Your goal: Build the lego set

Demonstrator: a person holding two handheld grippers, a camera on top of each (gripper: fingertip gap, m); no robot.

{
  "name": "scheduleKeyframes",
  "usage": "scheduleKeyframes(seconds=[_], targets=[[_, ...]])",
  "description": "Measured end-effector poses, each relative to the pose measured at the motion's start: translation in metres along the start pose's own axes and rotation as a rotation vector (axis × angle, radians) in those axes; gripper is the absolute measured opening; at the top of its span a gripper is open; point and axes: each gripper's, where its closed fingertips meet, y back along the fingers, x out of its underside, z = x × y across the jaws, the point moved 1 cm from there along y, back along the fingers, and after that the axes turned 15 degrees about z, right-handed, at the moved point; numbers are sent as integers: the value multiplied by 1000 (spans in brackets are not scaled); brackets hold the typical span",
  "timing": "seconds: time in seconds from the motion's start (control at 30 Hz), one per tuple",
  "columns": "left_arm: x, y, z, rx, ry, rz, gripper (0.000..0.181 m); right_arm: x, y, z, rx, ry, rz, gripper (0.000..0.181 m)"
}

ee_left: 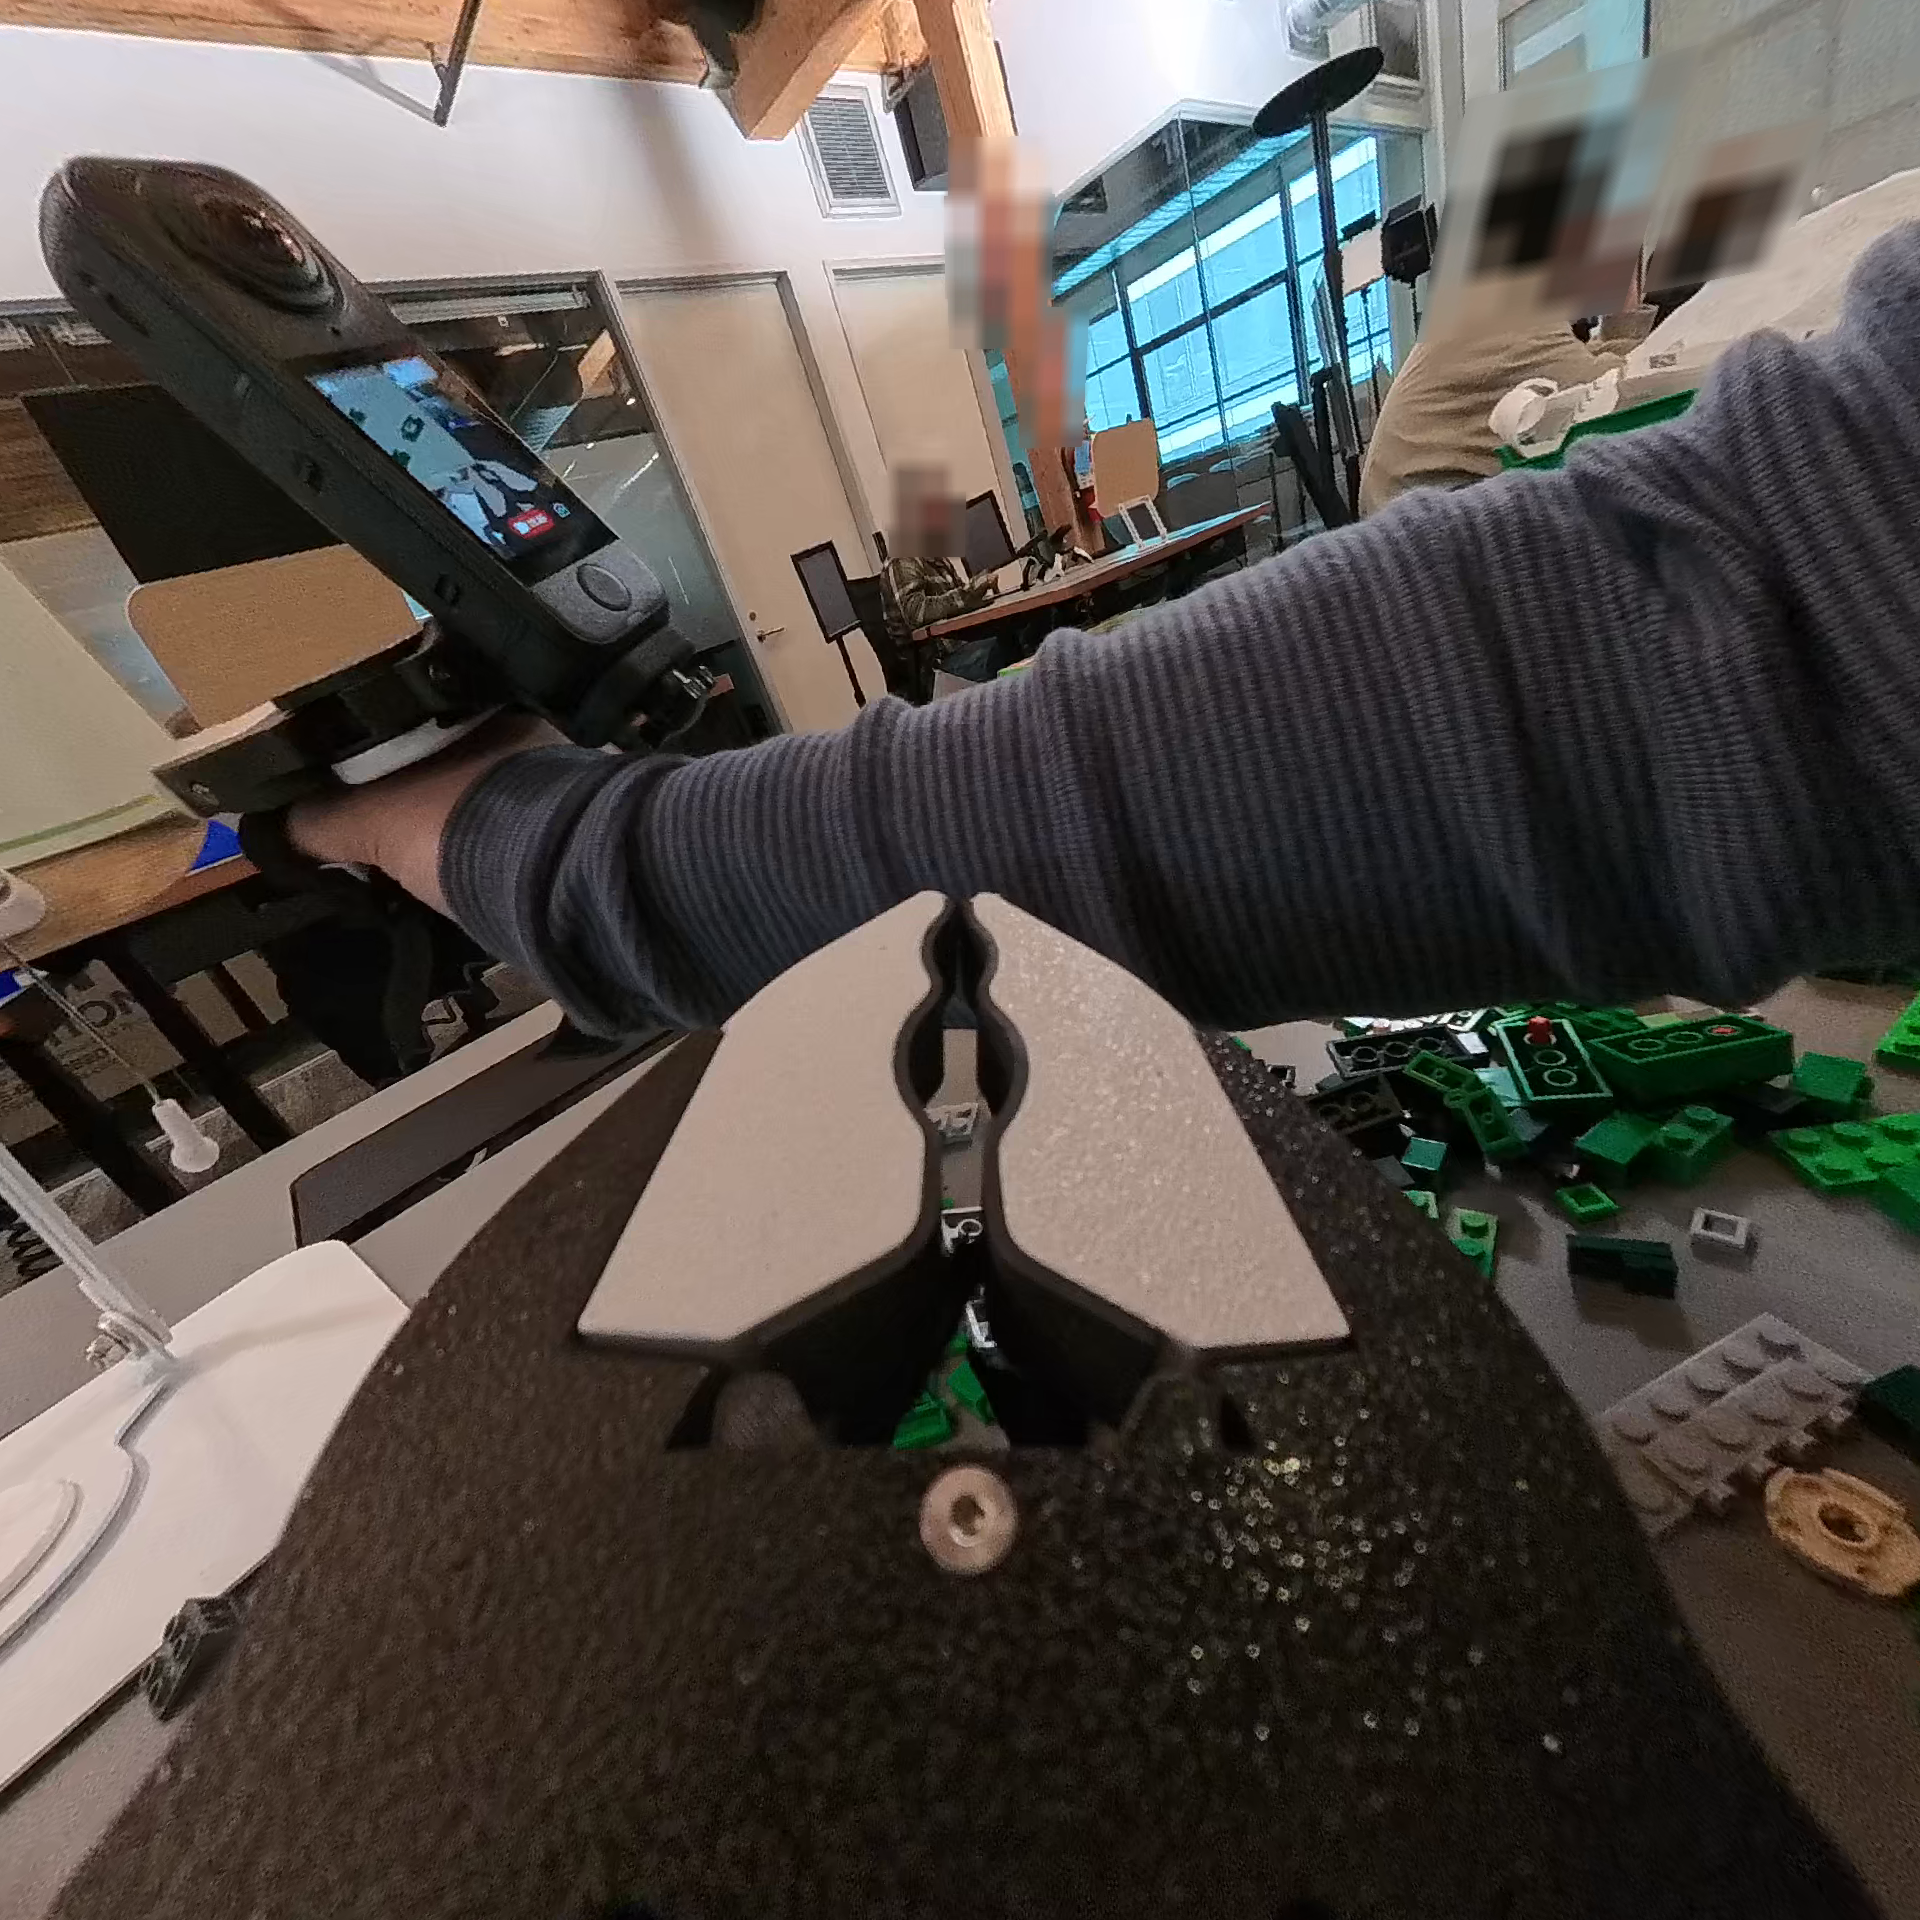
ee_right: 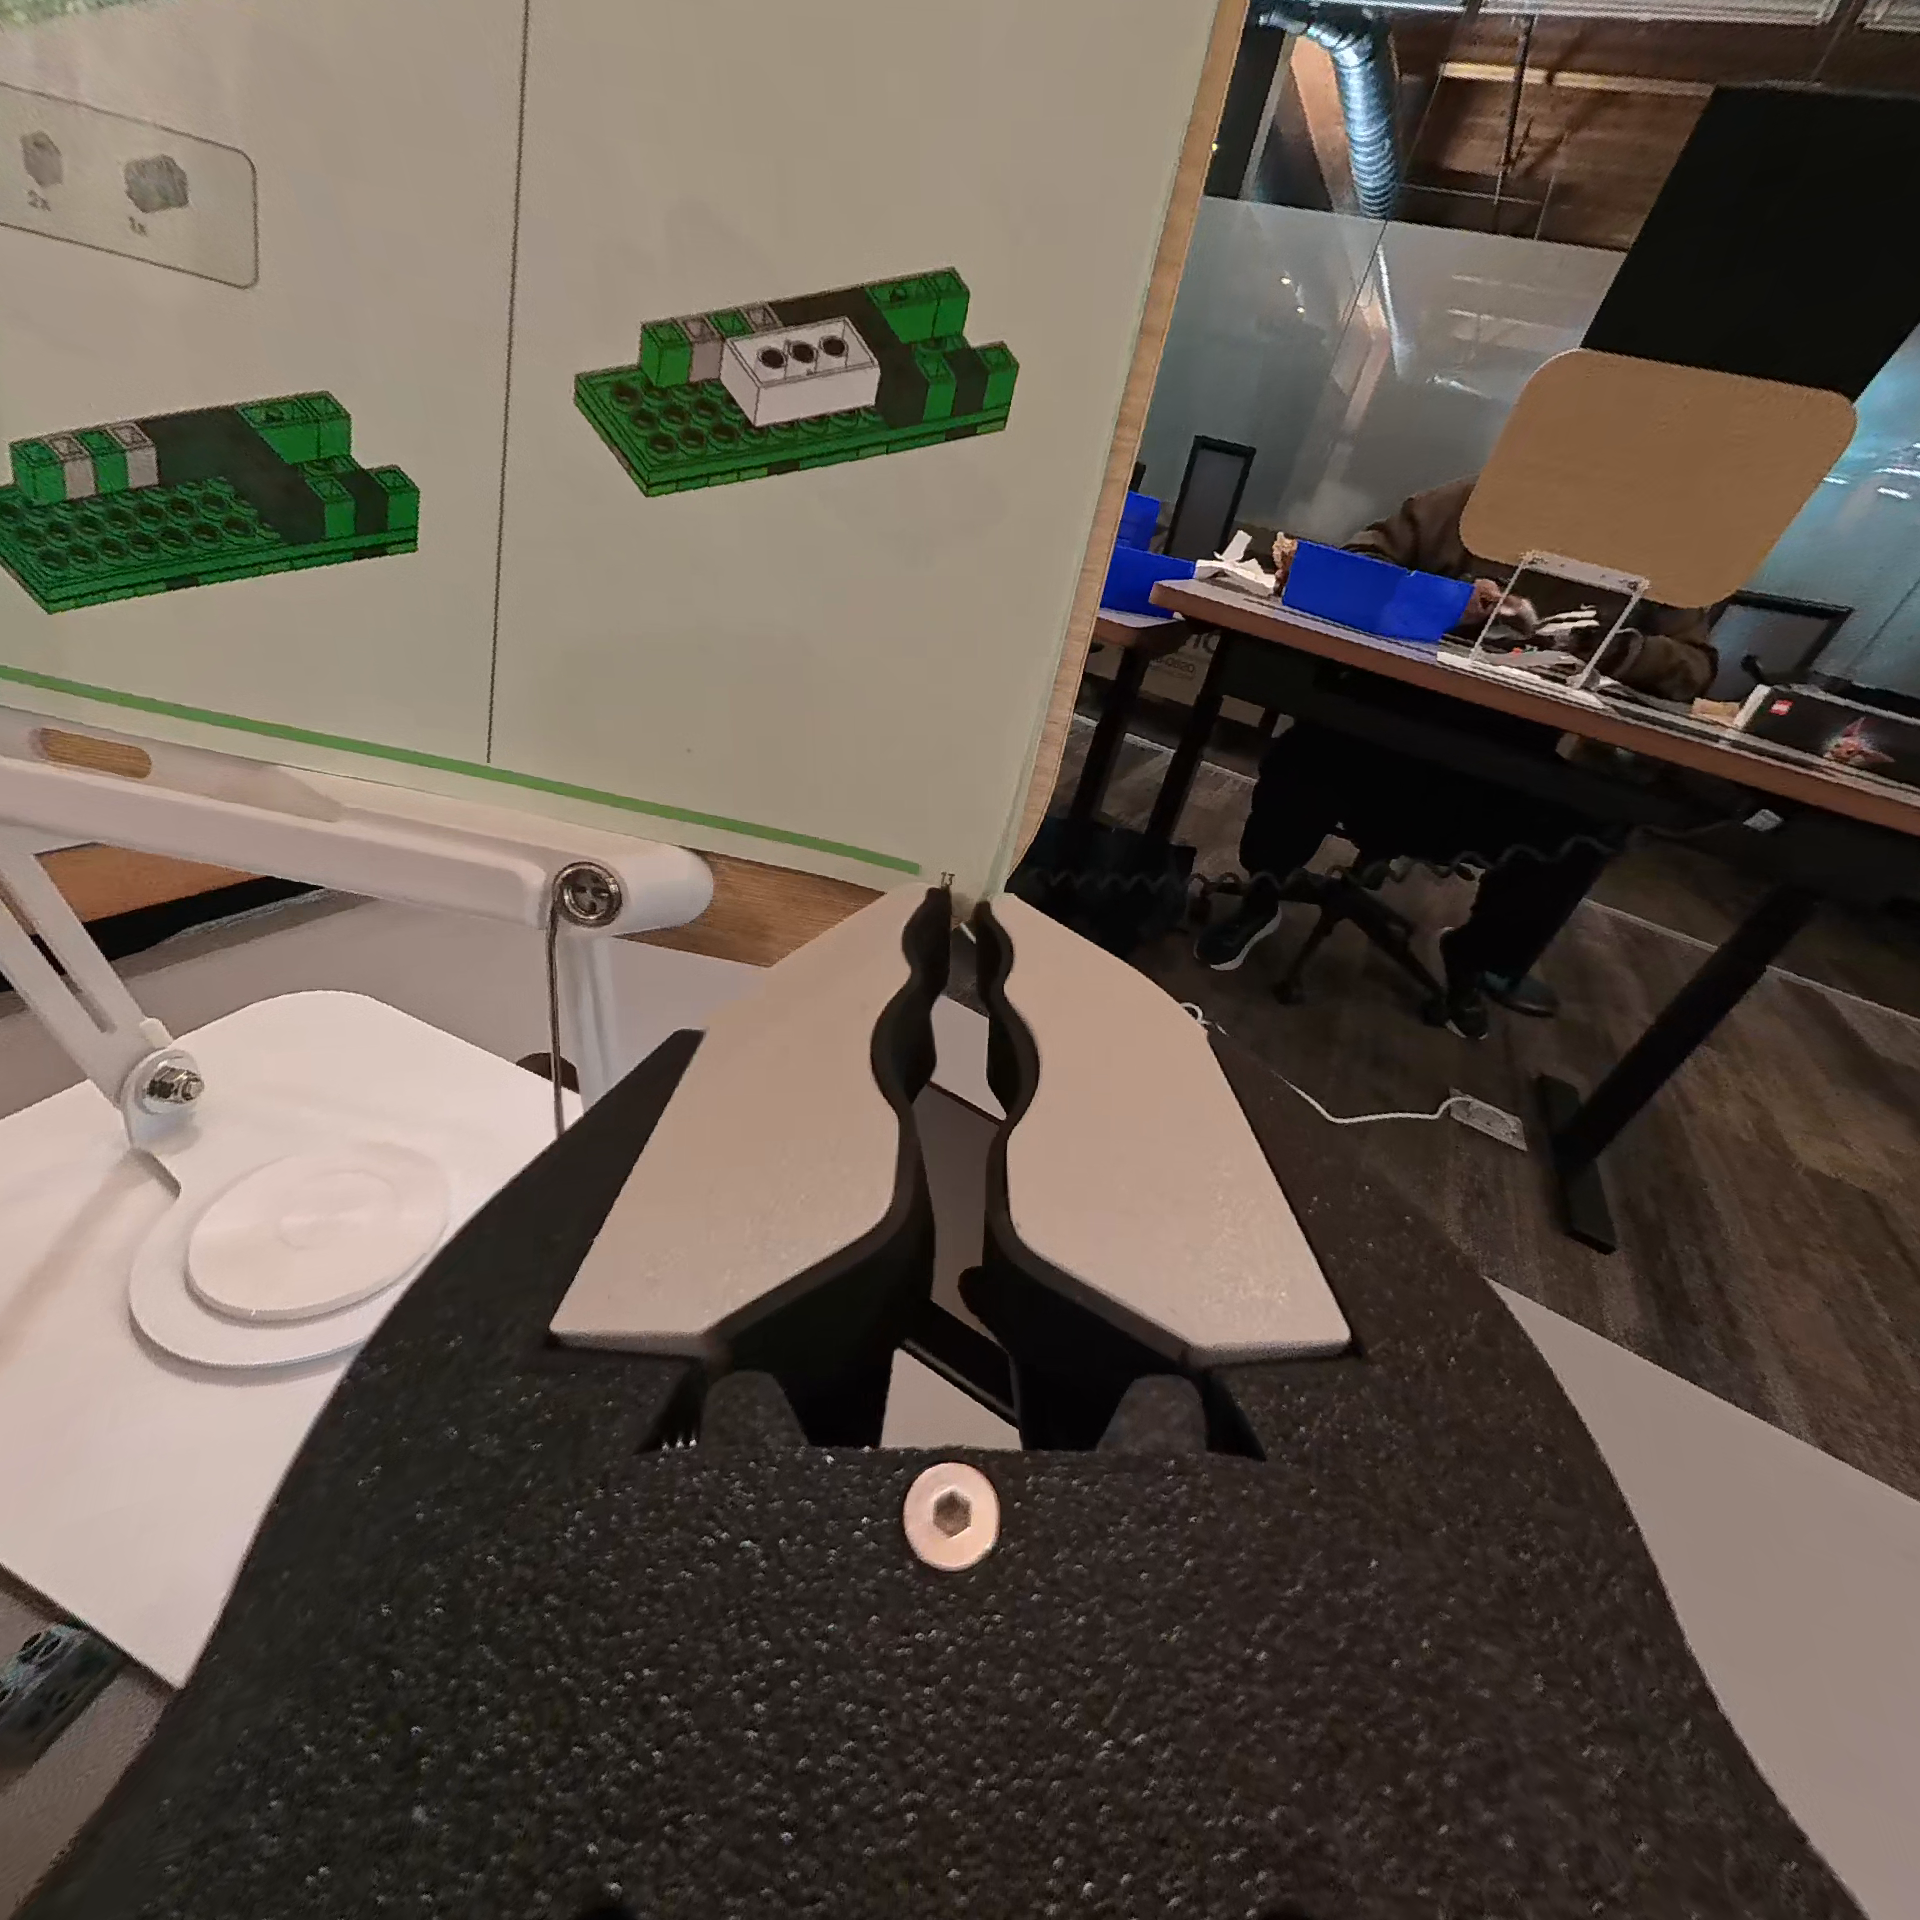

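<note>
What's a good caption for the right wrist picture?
Empty hand-held gripper nearly shut at the bottom corner of the instruction page on its white stand.

Matt grainy tongs (ee_left: 961,914), glossy plastic bricks (ee_left: 1621,1101), ribbed knit sleeve (ee_left: 1247,790), smooth paper instruction sheet (ee_right: 623,571)

The left tongs (ee_left: 961,914) are nearly closed with nothing between the tips. A grey-sleeved arm (ee_left: 1195,790) crosses just beyond them, holding the right tongs (ee_left: 260,748). Green lego bricks (ee_left: 1621,1101) lie right of them on the worktop (ee_left: 1621,1309).

Left wrist view low over the table (ee_left: 1704,1288), right wrist view close facing the instruction page (ee_right: 727,623), both sharing the white stand base (ee_left: 208,1455)
</note>
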Motion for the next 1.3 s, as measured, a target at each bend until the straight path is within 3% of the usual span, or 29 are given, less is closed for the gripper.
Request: scheduleKeyframes(seconds=[0.3, 0.67, 0.9, 1.1, 1.23, 1.3], targets=[[1, -1, -2, 9, -12, 4, 0, -6, 6, 11, -51, 23, -34, 0], [-2, 2, -7, 33, -25, -22, 0, -52, 71, 87, -155, 366, -311, 0], [-10, 10, -7, 51, -11, -89, 0, -54, 90, 97, -163, 481, -341, 0], [-54, 53, 11, -104, -136, -296, 0, -46, 108, 90, -168, 481, -354, 0], [-118, 92, 72, -277, -50, -363, 0, -42, 126, 90, -163, 483, -389, 0], [-135, 97, 110, -310, 10, -264, 0, -41, 133, 91, -169, 475, -399, 0]])
